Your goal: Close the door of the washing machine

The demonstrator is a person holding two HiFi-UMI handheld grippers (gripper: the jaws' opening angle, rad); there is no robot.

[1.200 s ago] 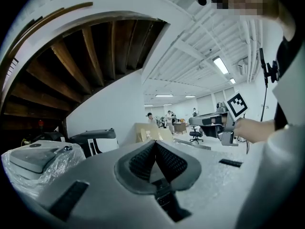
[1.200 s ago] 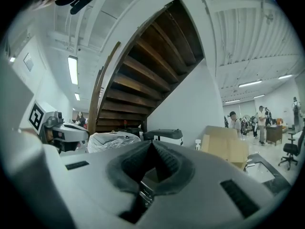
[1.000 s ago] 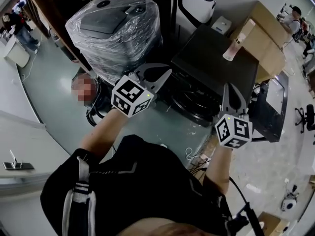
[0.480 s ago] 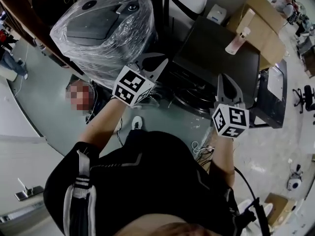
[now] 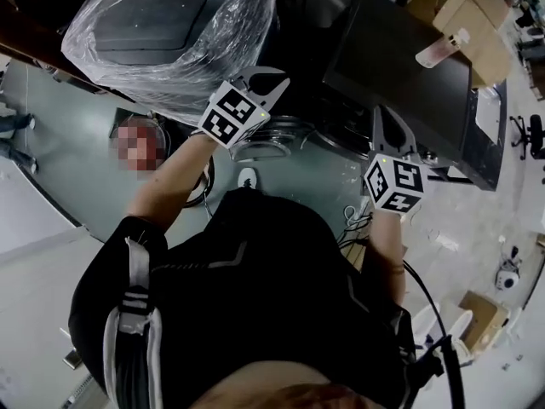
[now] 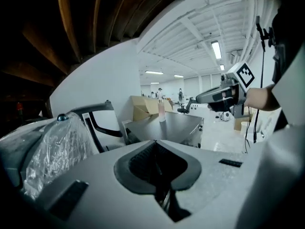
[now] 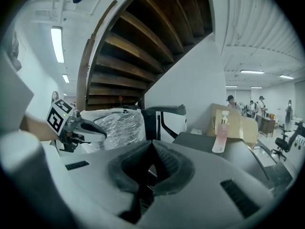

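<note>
The washing machine (image 5: pixel 400 54) is a black box at the upper right of the head view, with a pink bottle (image 5: pixel 441 49) lying on its top. Its round chrome-rimmed door (image 5: pixel 271 139) shows at the machine's front left, and I cannot tell how far it is swung out. My left gripper (image 5: pixel 271 77) hangs just above that ring, jaws shut and empty. My right gripper (image 5: pixel 381 113) is in front of the machine's near edge, also shut and empty. The gripper views show the left jaws (image 6: pixel 155 144) and the right jaws (image 7: pixel 152 147) closed tip to tip, with the machine (image 6: pixel 167 125) beyond.
A bulky appliance wrapped in clear plastic (image 5: pixel 170 32) stands left of the washing machine. Cardboard boxes (image 5: pixel 464 15) sit behind it. Cables (image 5: pixel 351 221) lie on the floor by my feet. A wooden staircase (image 7: pixel 143 42) hangs overhead. People stand far off in the hall.
Both grippers have moved forward and down towards the washing machine's front. The round door ring has come into view below the left gripper. Both stayed shut.
</note>
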